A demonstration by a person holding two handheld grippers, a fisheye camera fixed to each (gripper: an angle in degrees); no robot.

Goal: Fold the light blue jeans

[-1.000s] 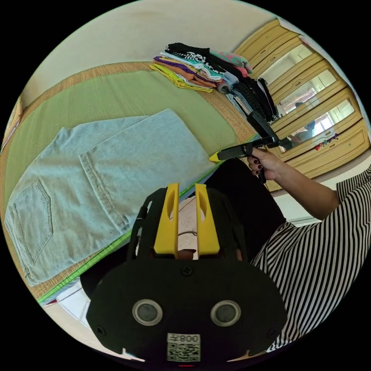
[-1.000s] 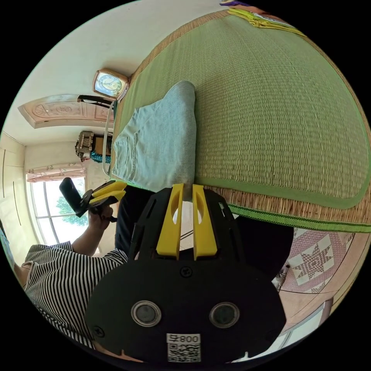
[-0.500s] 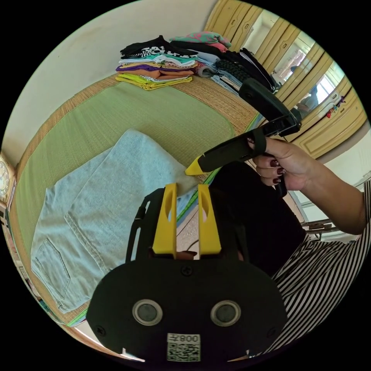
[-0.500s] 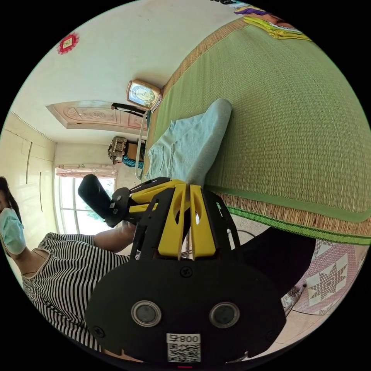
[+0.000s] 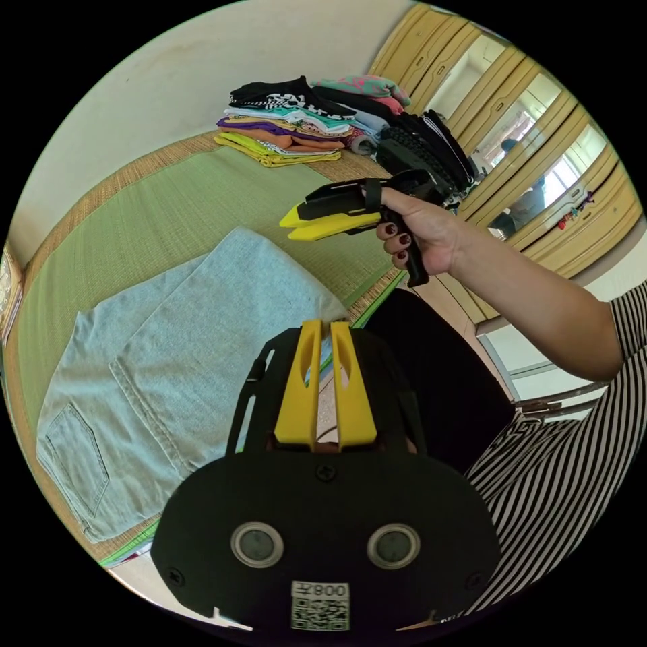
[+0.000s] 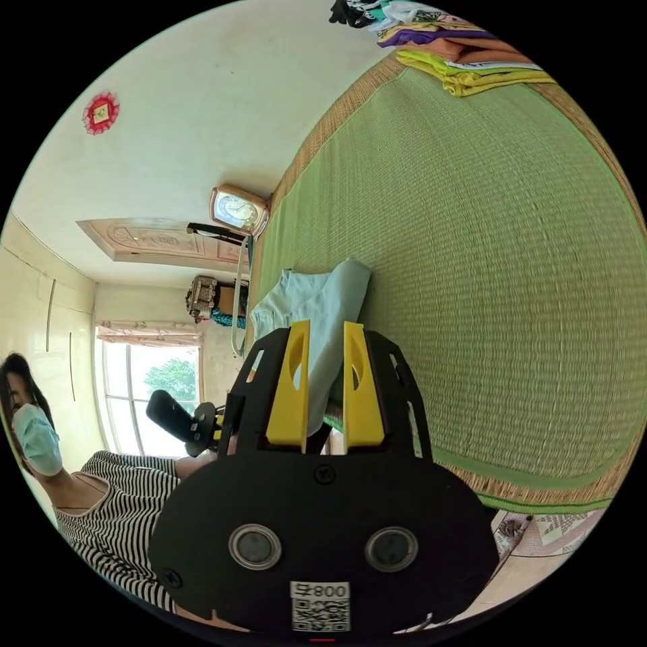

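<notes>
The light blue jeans lie folded on the green straw mat, back pocket toward the lower left. My left gripper has its jaws almost together at the jeans' near corner by the mat's edge, pinching that corner. A hand holds my right gripper in the air above the jeans' far corner, touching nothing. In the right gripper view, the right gripper is open, and the jeans lie beyond its tips.
A stack of folded colourful clothes and a dark pile sit at the mat's far end. A mirrored wooden wardrobe stands beyond. A clock leans by the wall. The person's striped shirt is on the right.
The right gripper let go of the jeans' corner, opened and rose above the mat. The left gripper's jaws narrowed at that corner.
</notes>
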